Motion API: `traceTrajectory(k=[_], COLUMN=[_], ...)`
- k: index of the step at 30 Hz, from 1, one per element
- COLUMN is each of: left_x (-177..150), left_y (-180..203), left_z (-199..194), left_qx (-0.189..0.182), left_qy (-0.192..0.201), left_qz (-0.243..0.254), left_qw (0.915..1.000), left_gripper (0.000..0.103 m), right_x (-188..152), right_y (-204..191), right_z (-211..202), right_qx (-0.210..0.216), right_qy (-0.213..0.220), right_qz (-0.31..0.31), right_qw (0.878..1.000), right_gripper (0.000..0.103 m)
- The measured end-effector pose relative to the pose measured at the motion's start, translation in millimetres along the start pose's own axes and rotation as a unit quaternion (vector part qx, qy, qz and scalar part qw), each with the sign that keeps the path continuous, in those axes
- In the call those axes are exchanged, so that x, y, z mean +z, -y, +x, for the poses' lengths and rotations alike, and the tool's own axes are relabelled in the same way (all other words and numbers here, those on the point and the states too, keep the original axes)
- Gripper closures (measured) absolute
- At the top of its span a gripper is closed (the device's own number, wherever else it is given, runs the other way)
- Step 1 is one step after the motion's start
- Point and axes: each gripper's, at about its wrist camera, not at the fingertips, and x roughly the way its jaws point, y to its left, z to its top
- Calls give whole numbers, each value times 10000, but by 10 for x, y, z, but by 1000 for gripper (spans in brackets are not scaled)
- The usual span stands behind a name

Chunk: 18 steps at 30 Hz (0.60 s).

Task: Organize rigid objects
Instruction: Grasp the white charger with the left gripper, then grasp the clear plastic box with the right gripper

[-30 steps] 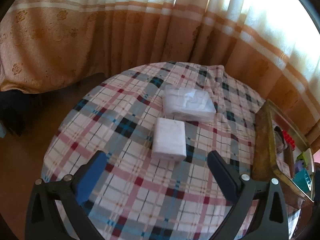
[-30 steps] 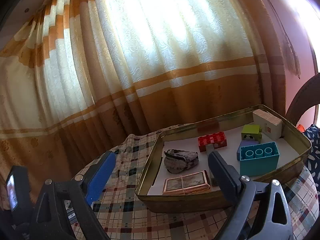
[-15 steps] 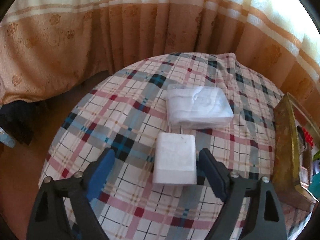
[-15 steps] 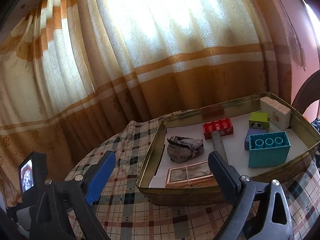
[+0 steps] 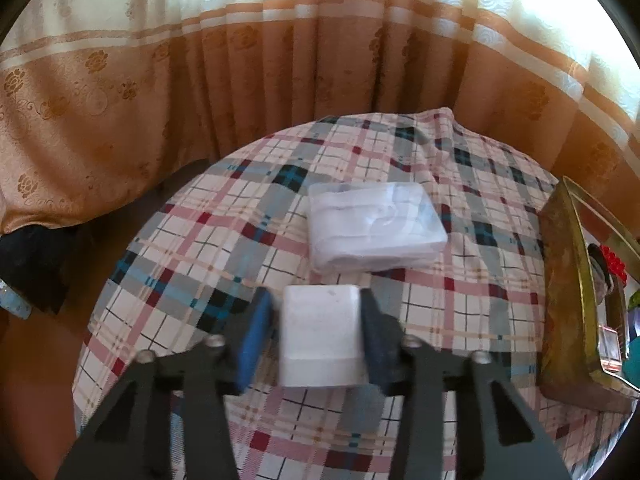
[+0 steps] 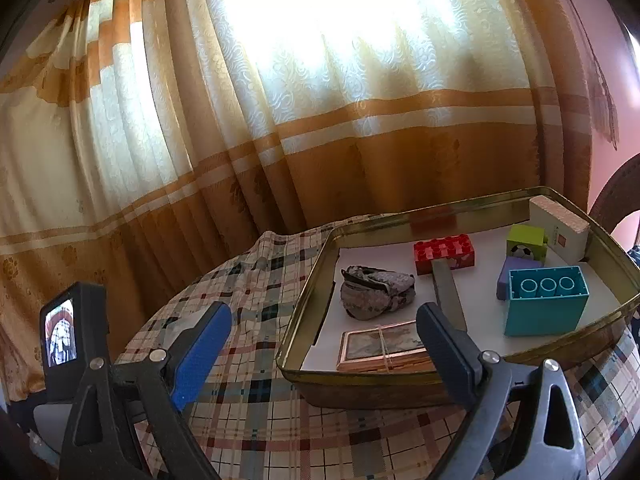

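A small white block lies on the plaid tablecloth. My left gripper straddles it and its jaws are closing. The right pad is against the block's side, while a thin gap still shows at the blue left pad. Just beyond lies a larger white plastic-wrapped packet. My right gripper hangs open and empty over the cloth, in front of the brass tin tray. The tray holds a red brick, a teal brick, a green cube and a banded framed card stack.
The tray stands at the table's right edge in the left wrist view. It also holds a crumpled grey cloth bundle, a grey bar and a white box. Curtains hang close behind the round table. The other gripper's display shows at far left.
My left gripper has moved forward over the small white block and its jaws have narrowed from wide apart to just around it. The right gripper has stayed open and has hardly moved.
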Motion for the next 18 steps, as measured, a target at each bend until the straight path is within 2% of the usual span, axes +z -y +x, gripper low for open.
traceTrajectory(k=[4, 8, 14, 18], left_x=[14, 40, 35, -24], left_y=[-38, -157, -420, -546], left_z=[1, -46, -178, -220], left_qx=[-120, -403, -793, -782], left_qy=[-8, -92, -126, -86], left_qz=[-83, -276, -285, -319], left_qw=[9999, 9988, 9964, 9964], left_gripper=[66, 66, 66, 66], right_x=[-3, -12, -24, -56], right_y=[-17, -71, -185, -316], right_z=[24, 30, 53, 131], right_qx=[24, 55, 123, 260], right_qy=[-73, -100, -178, -379], right_qz=[-33, -159, -430, -713], right_qw=[10000, 9998, 9988, 9964], right_gripper=[8, 8, 8, 8])
